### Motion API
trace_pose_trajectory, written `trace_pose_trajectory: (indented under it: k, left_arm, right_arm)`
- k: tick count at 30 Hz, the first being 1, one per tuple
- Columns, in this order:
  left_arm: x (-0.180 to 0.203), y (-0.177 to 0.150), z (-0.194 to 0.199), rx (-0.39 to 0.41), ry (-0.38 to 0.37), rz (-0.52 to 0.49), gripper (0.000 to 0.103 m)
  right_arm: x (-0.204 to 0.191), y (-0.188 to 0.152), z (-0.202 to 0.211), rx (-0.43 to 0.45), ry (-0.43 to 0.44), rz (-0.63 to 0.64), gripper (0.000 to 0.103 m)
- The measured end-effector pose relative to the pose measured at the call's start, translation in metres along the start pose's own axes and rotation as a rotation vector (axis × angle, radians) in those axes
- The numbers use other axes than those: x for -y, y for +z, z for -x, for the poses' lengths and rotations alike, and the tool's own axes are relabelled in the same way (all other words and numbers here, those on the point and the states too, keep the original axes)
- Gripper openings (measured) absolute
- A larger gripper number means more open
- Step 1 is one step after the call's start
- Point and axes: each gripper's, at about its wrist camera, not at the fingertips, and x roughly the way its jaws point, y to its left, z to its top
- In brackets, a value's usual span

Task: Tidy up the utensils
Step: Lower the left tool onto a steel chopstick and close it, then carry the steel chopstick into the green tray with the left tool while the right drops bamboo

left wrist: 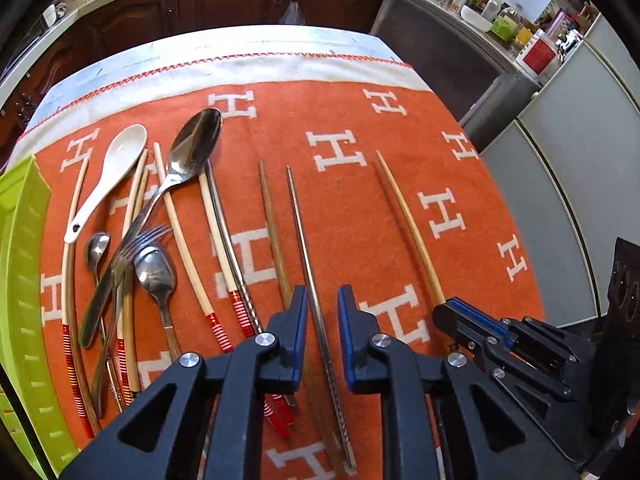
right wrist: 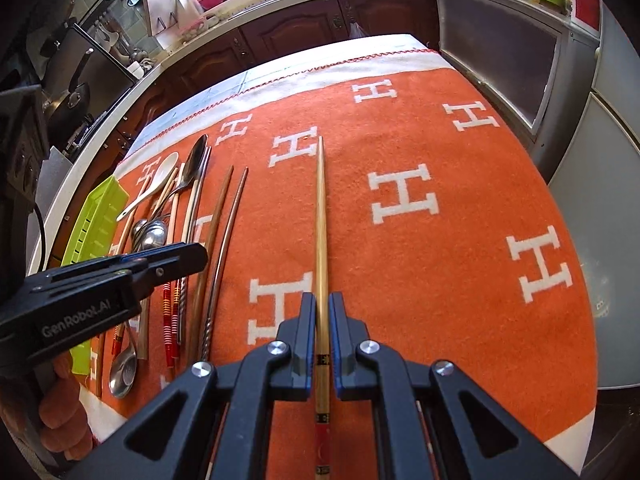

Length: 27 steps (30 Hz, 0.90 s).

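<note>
Utensils lie on an orange cloth [left wrist: 360, 208]. My left gripper [left wrist: 322, 312] is open, its jaws on either side of a metal chopstick [left wrist: 304, 240] that lies on the cloth. A brown wooden chopstick [left wrist: 272, 220] lies just left of it. My right gripper [right wrist: 322, 320] has its jaws close around a bamboo chopstick [right wrist: 321, 208], which also shows in the left wrist view [left wrist: 408, 220]. A white ceramic spoon [left wrist: 116, 168], a large metal spoon [left wrist: 192, 148], a fork [left wrist: 132, 248], small spoons and red-banded chopsticks [left wrist: 180, 240] lie in a pile at the left.
A lime green plastic tray [left wrist: 24, 280] stands at the table's left edge; it also shows in the right wrist view [right wrist: 96, 220]. Dark wooden cabinets [left wrist: 240, 0] and a cluttered counter stand behind the table. A grey appliance [left wrist: 560, 160] stands to the right.
</note>
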Motion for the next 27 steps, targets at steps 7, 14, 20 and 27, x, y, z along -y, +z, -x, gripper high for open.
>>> trace_pose_trajectory:
  k: [7,14,20,27]
  left_arm:
    - [0.002,-0.005,-0.018,-0.067,0.023,0.003,0.012]
    - [0.023,-0.014,-0.02,-0.022,0.125,-0.087,0.015]
    - [0.022,-0.019,-0.015,0.017,0.141,-0.109,0.003]
    - [-0.003,-0.022,0.043,0.063,0.053,-0.06,0.003]
  right_arm:
    - [0.004,-0.002,0.003,0.005,0.006,-0.012,0.007]
    - [0.01,-0.005,0.004,0.0,0.006,-0.029,0.007]
    - [0.003,-0.006,0.01,0.006,0.009,-0.025,0.007]
    - [-0.009,-0.002,0.032,0.018,0.057,-0.029,0.007]
